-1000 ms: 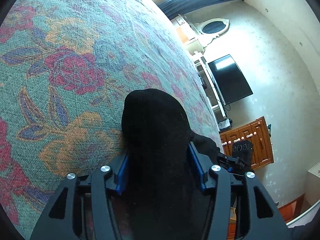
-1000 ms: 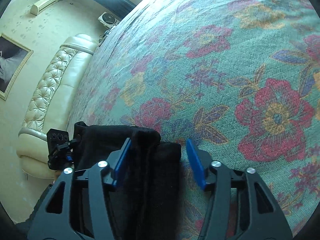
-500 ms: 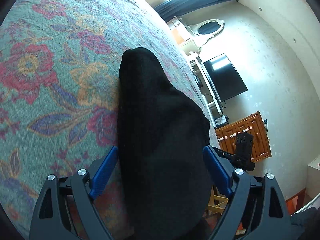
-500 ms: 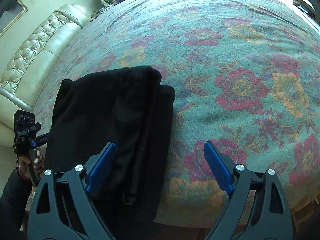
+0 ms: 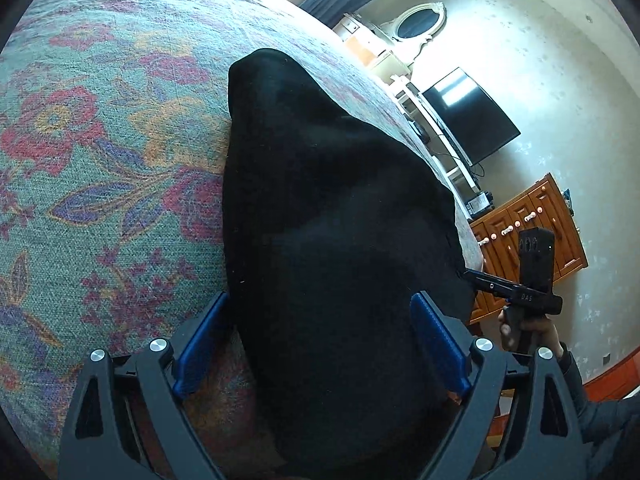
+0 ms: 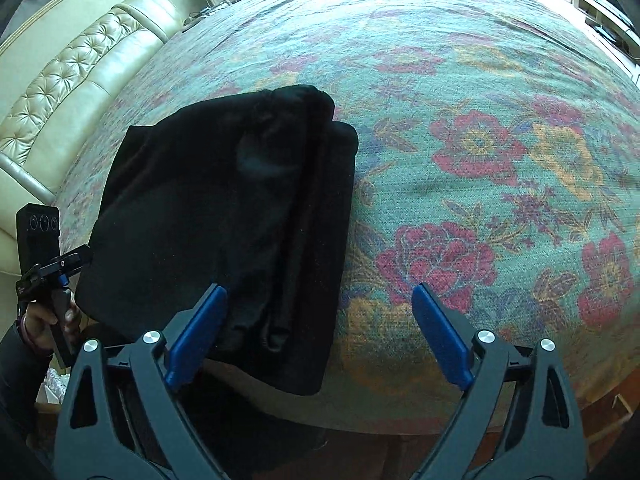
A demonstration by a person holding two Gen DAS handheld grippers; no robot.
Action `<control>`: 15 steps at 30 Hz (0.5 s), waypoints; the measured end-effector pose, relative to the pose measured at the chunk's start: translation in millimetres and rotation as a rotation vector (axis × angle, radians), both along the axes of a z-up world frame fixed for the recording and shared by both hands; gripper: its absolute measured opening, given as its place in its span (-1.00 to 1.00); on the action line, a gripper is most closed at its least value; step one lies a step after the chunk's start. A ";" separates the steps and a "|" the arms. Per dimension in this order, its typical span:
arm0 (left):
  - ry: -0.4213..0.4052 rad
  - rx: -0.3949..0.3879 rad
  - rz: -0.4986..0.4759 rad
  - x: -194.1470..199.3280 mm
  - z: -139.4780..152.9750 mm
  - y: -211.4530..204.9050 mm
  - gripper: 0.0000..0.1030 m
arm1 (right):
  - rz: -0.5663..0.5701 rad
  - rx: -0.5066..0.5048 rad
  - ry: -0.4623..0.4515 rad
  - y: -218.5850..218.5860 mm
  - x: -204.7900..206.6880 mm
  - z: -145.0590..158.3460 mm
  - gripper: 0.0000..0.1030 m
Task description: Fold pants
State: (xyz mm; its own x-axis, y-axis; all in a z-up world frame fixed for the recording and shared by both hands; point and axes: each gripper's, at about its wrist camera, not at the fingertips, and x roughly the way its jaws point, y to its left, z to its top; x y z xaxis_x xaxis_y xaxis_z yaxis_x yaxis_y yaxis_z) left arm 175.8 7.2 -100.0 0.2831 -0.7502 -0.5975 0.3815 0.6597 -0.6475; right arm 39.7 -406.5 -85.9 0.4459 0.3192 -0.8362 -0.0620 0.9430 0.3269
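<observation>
The black pants (image 6: 224, 216) lie folded into a compact rectangle on the floral bedspread (image 6: 480, 128), near the bed's front edge. They also fill the middle of the left wrist view (image 5: 332, 232). My left gripper (image 5: 320, 344) is open, its blue pads on either side of the pants' near end without pinching them. My right gripper (image 6: 316, 336) is open and empty, above the pants' right edge and the bedspread. The right gripper shows in the left wrist view (image 5: 528, 280), and the left gripper shows in the right wrist view (image 6: 44, 256), each held beside the bed.
A cream tufted headboard (image 6: 68, 92) runs along the bed's far left. A television (image 5: 468, 116), a white mirror dresser (image 5: 412, 28) and a wooden cabinet (image 5: 532, 228) stand past the bed's right side. The bed's front edge (image 6: 400, 420) is just below my right gripper.
Both grippers have opened, let go of the pants and drawn back toward the bed's edge. The folded pants now lie flat on the bedspread.
</observation>
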 end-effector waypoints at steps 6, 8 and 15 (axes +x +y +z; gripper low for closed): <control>0.008 -0.041 0.004 0.4 0.5 7.8 0.73 | 0.002 0.013 -0.003 -10.4 -7.5 -4.9 0.86; 0.007 -0.044 0.004 1.5 1.9 7.7 0.73 | 0.002 -0.007 -0.013 -12.1 -9.4 -3.7 0.89; 0.001 -0.027 0.027 -2.9 7.1 13.9 0.73 | 0.002 -0.079 -0.036 -20.8 -12.9 9.6 0.89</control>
